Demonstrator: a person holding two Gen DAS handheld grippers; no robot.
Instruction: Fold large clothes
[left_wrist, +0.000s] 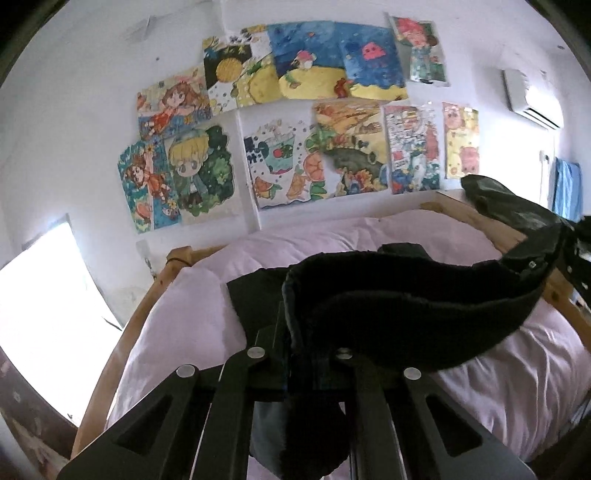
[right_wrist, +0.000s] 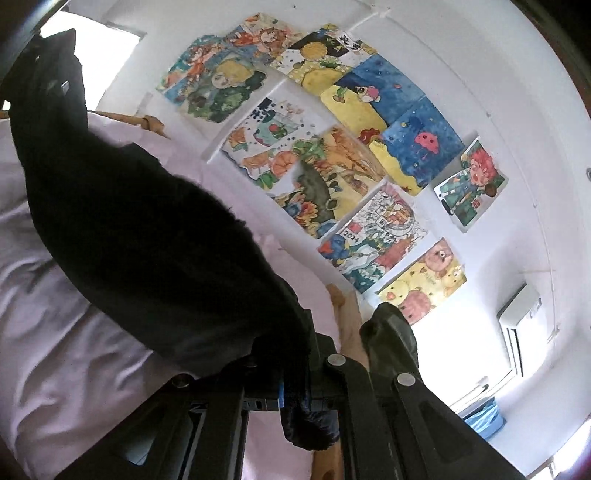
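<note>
Black garment (left_wrist: 406, 295) covers jaws in both views; its lower part cut off by frame edge.

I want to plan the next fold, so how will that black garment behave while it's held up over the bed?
Probably floppy: the black garment sags in a curve between the left gripper and right gripper. Its fuzzy edge suggests thick, non-slippery fabric. It looks bulky, so likely fairly heavy.
</note>
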